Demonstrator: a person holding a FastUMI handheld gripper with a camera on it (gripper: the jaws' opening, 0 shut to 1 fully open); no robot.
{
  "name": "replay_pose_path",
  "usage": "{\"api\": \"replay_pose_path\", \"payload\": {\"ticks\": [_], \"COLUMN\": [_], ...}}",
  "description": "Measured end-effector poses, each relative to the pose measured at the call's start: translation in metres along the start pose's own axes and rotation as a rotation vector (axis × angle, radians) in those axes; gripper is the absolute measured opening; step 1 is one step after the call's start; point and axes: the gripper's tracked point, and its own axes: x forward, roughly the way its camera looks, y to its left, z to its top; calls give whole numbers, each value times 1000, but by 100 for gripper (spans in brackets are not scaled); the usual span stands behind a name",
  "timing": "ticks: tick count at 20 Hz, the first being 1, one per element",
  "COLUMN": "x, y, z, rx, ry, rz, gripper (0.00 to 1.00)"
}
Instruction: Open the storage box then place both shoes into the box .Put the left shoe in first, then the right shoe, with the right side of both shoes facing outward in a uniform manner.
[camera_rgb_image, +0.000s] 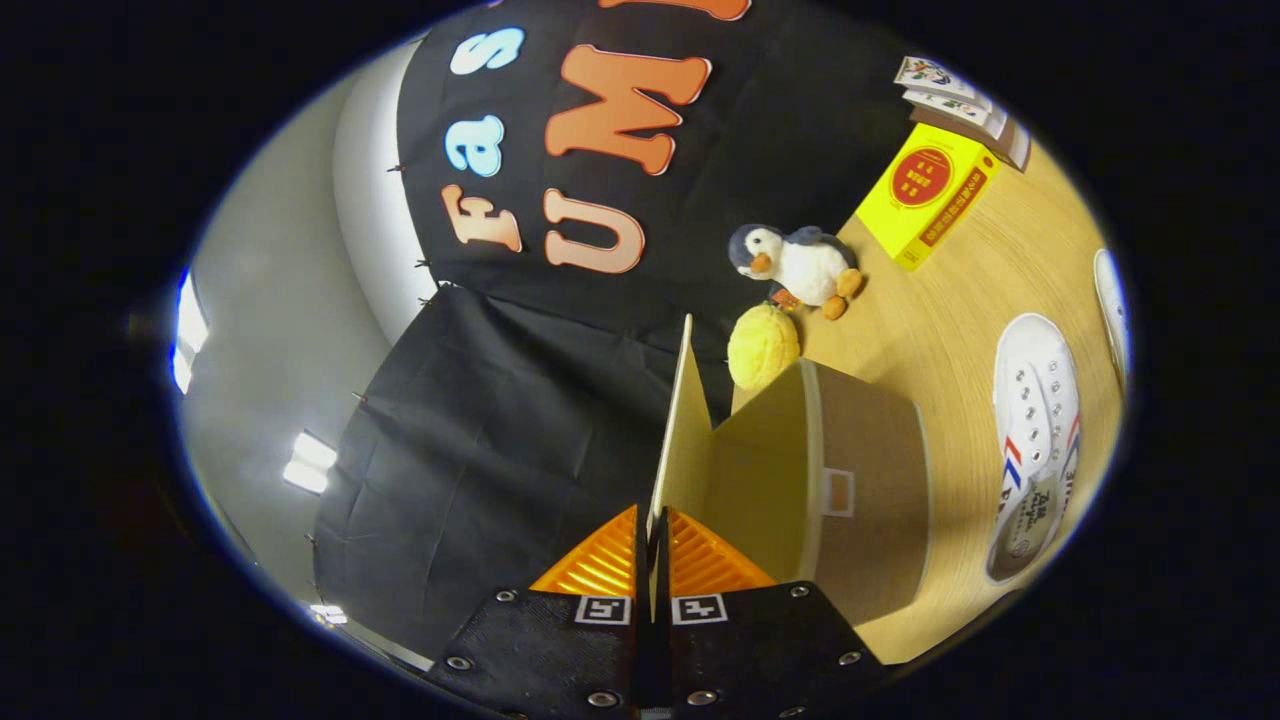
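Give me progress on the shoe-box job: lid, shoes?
Done: nothing complete yet. In hand: the hand-held gripper is shut on the lid of the storage box, and the lid is swung up, edge-on between the fingers. Left: a white shoe lies on the wooden table beyond the box; neither shoe is inside yet.
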Motion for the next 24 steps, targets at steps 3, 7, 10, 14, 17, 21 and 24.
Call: {"api": "replay_pose_path", "payload": {"ticks": [3,7,10,14,17,21,24], "x": [27,69,95,123,127,114,87], "y": [39,69,83,89,80,54,21], "z": [-13,-43,-72,-94,-115,-105,-85], "rx": [-11,-76,-123,-205,-252,-318,-384], "ry": [4,44,75,66,112,74,32], "rz": [37,29,18,-37,-79,-178,-282], "gripper": [2,2,3,9,40,96,98]}}
